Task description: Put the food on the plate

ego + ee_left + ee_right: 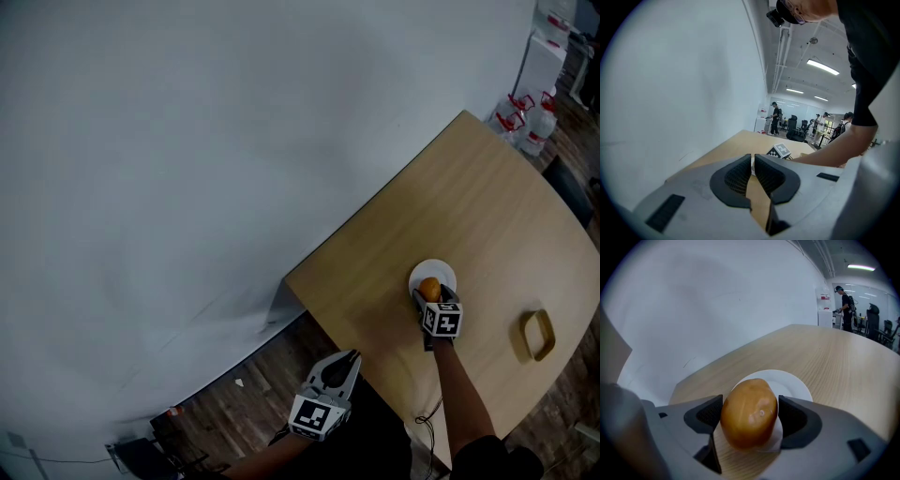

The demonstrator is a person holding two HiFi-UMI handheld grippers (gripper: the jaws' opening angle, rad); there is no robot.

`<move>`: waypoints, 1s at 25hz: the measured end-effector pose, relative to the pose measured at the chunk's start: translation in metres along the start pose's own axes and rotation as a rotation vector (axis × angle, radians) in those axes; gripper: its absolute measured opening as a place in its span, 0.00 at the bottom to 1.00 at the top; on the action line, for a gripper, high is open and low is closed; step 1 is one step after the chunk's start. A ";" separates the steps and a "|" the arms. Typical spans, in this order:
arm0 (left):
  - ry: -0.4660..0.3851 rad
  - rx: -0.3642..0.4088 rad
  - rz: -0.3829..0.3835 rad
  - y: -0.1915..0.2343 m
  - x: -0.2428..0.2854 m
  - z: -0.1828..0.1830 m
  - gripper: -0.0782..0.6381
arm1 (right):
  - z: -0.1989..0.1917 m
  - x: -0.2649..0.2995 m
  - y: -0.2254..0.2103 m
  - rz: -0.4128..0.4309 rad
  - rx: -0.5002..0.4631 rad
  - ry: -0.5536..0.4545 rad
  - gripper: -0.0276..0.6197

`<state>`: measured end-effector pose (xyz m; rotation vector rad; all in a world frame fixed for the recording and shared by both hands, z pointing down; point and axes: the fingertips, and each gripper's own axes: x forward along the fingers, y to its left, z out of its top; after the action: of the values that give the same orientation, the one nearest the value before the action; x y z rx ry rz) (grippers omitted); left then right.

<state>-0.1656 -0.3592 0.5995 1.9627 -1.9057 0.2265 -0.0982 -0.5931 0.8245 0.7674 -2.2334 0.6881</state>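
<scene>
One golden-brown food [750, 413] is pinched at its sides by the jaws of the right gripper [433, 300], its long axis running 6 to 12 along them. It hangs over the near rim of the white plate [799, 386], most of which lies onward at 12; I cannot tell whether the two touch. I'd say a short push to 12 would centre it. The left gripper [753, 171] idles off the bench [487, 187] at 7, jaws all but closed on nothing. The bench is pale wood against a white wall [187, 141]. A tan ring [537, 335] lies well apart at 3, and bottles [525, 117] stand on the floor past the far corner.
</scene>
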 end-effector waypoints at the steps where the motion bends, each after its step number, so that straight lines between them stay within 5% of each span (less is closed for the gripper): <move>1: 0.003 -0.003 -0.004 0.000 -0.001 -0.001 0.15 | -0.001 0.000 0.001 0.001 -0.008 -0.003 0.66; 14: -0.054 -0.061 -0.014 0.008 -0.036 0.012 0.15 | 0.014 -0.093 0.032 -0.044 0.004 -0.130 0.66; 25: -0.151 -0.113 -0.088 -0.023 -0.115 0.007 0.15 | 0.036 -0.270 0.132 0.029 -0.032 -0.437 0.66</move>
<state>-0.1512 -0.2558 0.5458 2.0318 -1.8734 -0.0543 -0.0400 -0.4370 0.5720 0.9424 -2.6435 0.5336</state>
